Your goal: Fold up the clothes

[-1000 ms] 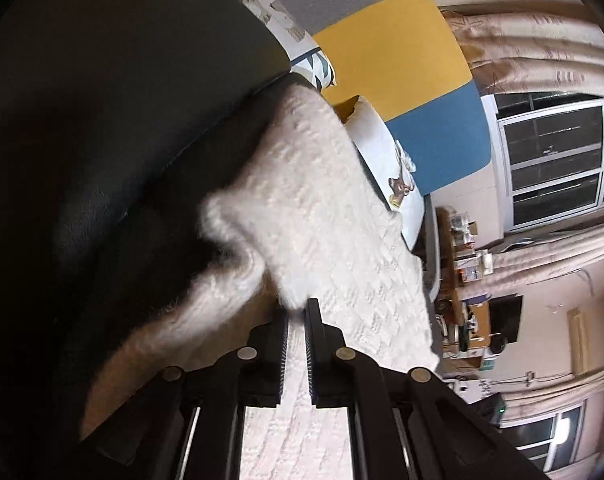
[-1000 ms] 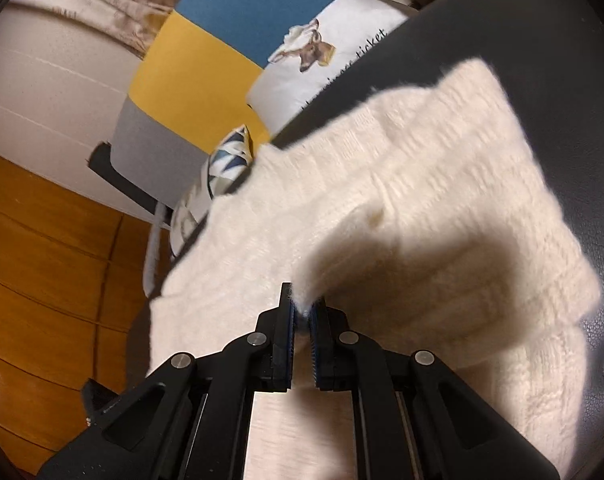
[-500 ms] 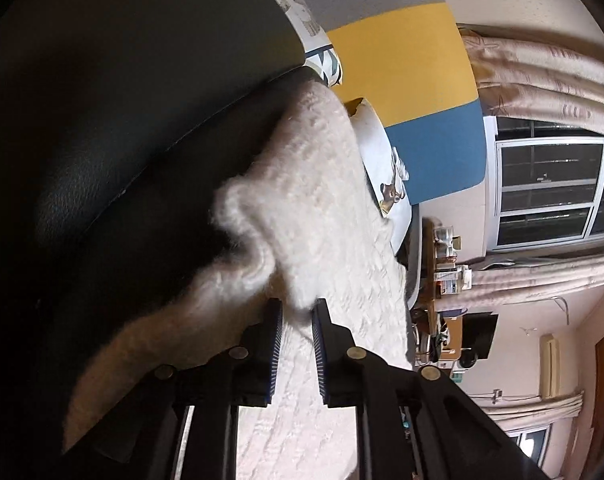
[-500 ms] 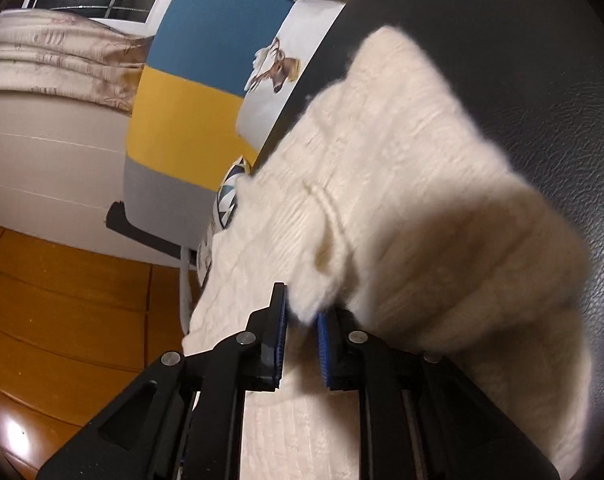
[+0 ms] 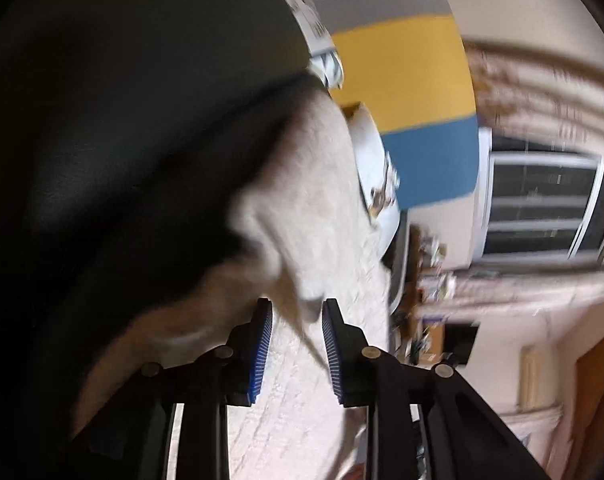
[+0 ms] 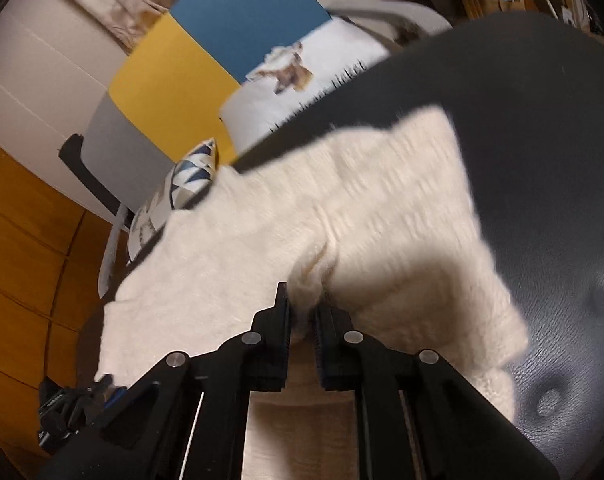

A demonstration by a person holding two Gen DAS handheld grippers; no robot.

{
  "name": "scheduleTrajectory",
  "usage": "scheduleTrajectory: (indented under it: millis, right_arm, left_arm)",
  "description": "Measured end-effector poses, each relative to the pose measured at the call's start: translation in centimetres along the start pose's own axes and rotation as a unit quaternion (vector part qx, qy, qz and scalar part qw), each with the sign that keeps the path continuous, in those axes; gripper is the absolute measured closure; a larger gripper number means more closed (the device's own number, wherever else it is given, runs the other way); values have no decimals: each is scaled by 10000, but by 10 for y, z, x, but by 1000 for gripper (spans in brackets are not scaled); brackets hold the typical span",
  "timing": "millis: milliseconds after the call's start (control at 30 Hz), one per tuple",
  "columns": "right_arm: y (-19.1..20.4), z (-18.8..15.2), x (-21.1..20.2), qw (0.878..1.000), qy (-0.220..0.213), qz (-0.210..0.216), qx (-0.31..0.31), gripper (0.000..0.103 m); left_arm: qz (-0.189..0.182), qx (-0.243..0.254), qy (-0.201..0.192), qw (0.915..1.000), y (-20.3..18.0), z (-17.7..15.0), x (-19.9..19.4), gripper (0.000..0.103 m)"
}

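A black leather seat surface (image 6: 541, 152) fills the right of the right wrist view, carrying a cream knit sweater (image 6: 381, 208) spread from centre toward the lower left.

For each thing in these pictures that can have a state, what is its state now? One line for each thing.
Left gripper: open, jaws have just been opening; a sweater fold lies loose between them.
Right gripper: shut on a bunched fold of the sweater.
White knit sweater: partly folded, lying on the black seat.
Black seat: under the sweater, part of it bare.
Window: dark outside; open or closed, cannot tell.
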State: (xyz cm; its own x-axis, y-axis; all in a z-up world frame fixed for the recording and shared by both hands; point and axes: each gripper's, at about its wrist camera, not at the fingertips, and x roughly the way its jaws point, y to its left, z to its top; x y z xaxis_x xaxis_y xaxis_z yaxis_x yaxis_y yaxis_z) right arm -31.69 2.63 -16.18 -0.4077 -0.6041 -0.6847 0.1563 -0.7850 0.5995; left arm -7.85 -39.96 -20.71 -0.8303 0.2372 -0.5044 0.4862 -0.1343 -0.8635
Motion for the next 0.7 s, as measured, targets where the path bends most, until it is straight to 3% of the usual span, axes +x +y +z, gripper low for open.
scheduleTrajectory:
  millis: [100,333,467,500,533,567,700]
  right_arm:
    - [-6,-2,1,9997,-9,148,168,92]
    - [-2,-1,5,9997,20,165,167,92]
    - [4,2,-2,9998,-70,177,25,92]
    - [6,4,-4,9998,-106,186,-26,92]
    - [6,4,-5,9998,-108,146,-57,92]
    - [5,4,-4,9999,-94,83,-77,92]
    - [-3,4,-2,9999,-46,-115,-95,94]
  left_arm:
    - [-147,-338,-179,9992,11,9,-15,72]
    - [-305,-763,-124,9965,11,20,-8,72]
    - [-114,-937,-307,9951,9,26,1,73]
    - [-94,-953,-396,9946,9,27,2,78]
    - [12,-791,-500,9956,6,26,1,91]
    - [154,-569,-606,9964,2,25,0,94]
    - [466,-43,-736,9962,-1,15,-3,98]
